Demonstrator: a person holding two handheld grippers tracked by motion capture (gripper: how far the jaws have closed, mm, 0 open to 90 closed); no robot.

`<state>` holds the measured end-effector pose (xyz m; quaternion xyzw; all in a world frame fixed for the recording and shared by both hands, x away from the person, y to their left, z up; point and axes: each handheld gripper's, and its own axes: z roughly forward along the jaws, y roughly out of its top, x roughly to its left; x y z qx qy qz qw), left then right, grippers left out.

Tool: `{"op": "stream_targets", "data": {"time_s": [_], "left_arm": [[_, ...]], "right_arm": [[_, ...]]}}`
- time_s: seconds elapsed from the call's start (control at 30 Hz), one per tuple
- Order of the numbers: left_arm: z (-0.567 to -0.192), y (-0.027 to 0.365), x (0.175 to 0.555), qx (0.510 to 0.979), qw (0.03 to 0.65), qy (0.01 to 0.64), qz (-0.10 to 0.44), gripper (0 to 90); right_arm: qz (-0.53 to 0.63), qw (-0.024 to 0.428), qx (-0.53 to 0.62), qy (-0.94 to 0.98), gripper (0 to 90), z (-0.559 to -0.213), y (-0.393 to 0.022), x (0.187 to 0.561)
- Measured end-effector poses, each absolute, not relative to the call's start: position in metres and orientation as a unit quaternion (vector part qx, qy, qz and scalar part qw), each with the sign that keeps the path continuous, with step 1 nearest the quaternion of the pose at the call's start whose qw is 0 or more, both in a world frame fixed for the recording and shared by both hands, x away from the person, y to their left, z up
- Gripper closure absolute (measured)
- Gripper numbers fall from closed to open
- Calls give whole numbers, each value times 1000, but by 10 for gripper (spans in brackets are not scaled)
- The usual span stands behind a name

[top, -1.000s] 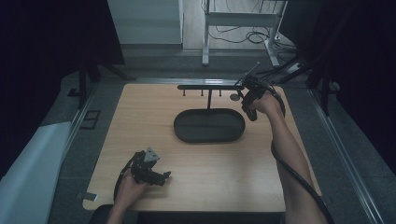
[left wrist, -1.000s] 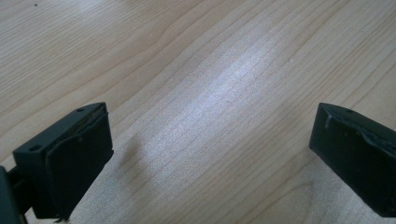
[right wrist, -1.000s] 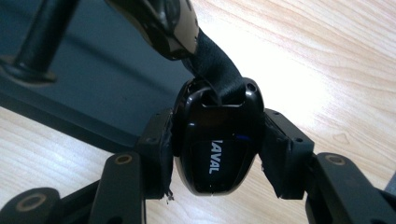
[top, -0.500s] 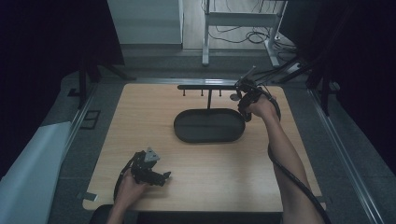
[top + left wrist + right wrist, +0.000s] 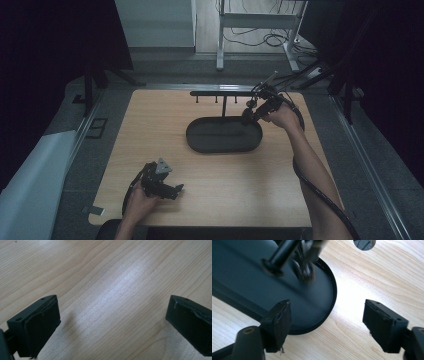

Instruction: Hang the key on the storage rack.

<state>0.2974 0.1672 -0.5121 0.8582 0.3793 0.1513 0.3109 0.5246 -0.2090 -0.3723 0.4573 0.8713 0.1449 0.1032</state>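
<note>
right gripper [image 5: 325,322]: jaws spread, having just been opening, nothing between the pads. through the gap show bare wood and the rounded end of the black oval tray [image 5: 329,312]. just above that end of the tray hangs a blurred metallic object [image 5: 305,263] beside a black rod [image 5: 280,255]; what it is cannot be told. in the high view this gripper [image 5: 251,111] sits at the right end of the black oval tray [image 5: 200,145], under the right tip of the black t-shaped rack with small hooks [image 5: 220,93] that rises from the tray's far side.

left gripper [image 5: 112,320]: jaws spread wide, nothing between them, bare wood grain below. in the high view it [image 5: 172,189] rests on the light wooden table [image 5: 150,120] well apart from the tray, toward the near left corner, held in the person's left hand [image 5: 140,202].

the tray lies near the table's middle, slightly toward the far side. a round hole [image 5: 364,243] in the table top lies just beyond the tray's right end.
</note>
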Motion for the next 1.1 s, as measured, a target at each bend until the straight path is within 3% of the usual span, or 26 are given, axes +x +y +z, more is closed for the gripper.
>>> {"op": "stream_targets", "data": {"time_s": [0.57, 1.1], "left_arm": [[-512, 165, 297, 857, 312, 381, 150, 0], [-512, 164, 297, 857, 313, 379, 153, 0]], "right_arm": [[169, 113, 421, 884, 131, -366, -218, 499], [202, 121, 398, 886, 125, -363, -228, 474]]}}
